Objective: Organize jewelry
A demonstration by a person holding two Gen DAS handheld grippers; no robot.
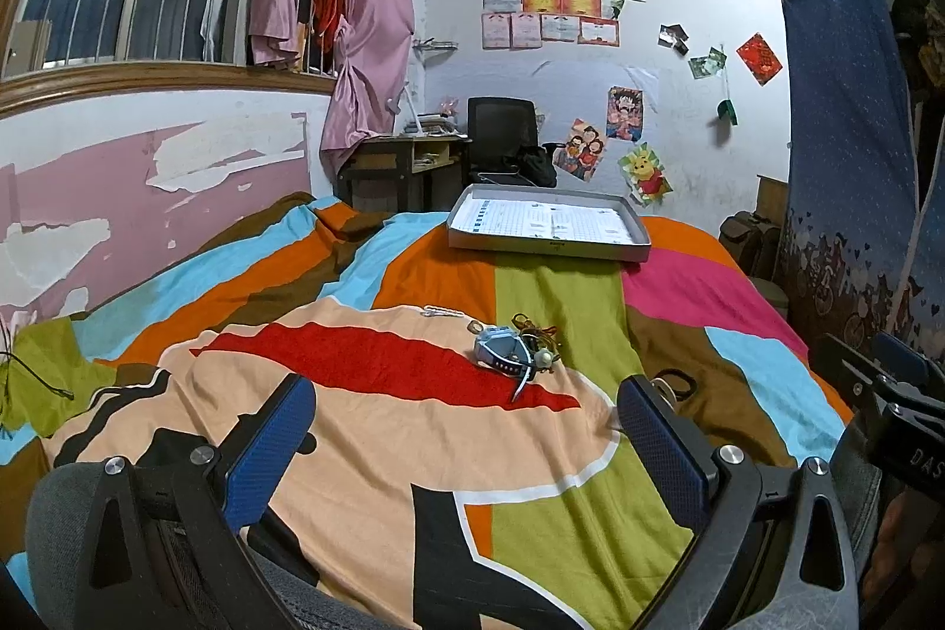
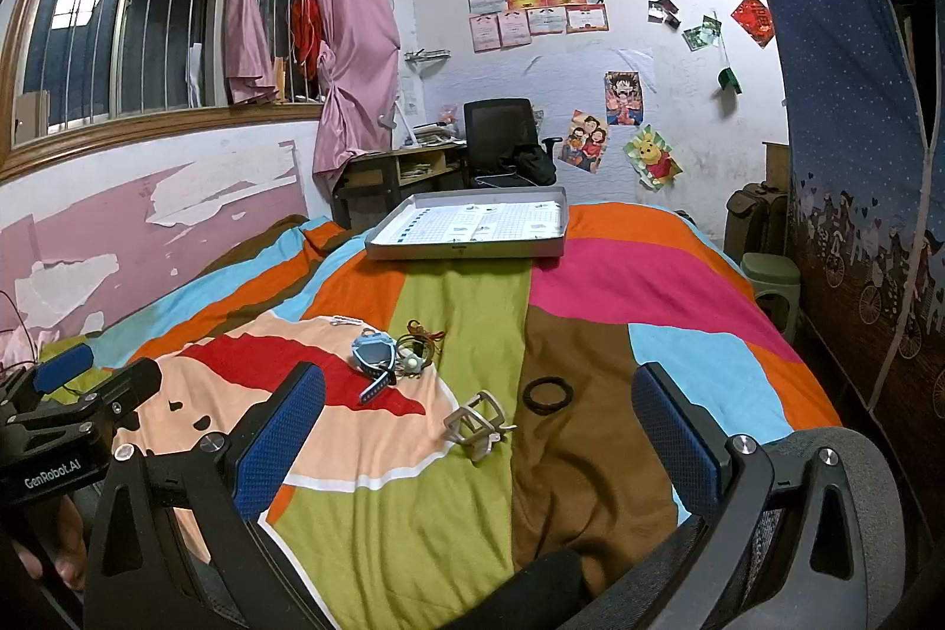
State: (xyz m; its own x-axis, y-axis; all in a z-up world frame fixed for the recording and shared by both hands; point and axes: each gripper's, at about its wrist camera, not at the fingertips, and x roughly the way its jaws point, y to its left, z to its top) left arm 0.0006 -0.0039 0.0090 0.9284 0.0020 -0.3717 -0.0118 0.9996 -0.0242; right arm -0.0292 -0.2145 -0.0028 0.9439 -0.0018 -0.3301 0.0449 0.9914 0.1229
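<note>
Left claw (image 1: 460, 444): mine is spread wide, blue pads apart with nothing between them, hovering low over the bed's patchwork cover (image 1: 555, 287).
Right claw (image 2: 478, 438): same deal, wide apart and empty, above the green and brown patches.
Watch (image 1: 502, 352): light blue, lying on the peach and red patch, strap end sticking out toward me. It's ahead of the left claw, not touching it.
Tangle of cords (image 2: 416, 340): brownish strings and a small pale bead piece, right up against the watch on its right. Can't tell what each bit is.
Beige clip thing (image 2: 475, 420): a squarish plastic frame, tilted, sitting where the peach patch meets the green, between my right claw's pads in view but further out.
Black ring (image 2: 548, 395): a hair-tie-looking loop flat on the brown patch, just right of the beige piece.
Small white chain (image 1: 443, 312): past the watch, on the peach patch's far edge.
Tray (image 1: 549, 249): shallow grey box with printed paper inside, at the far end of the bed, well apart from the jewelry.
</note>
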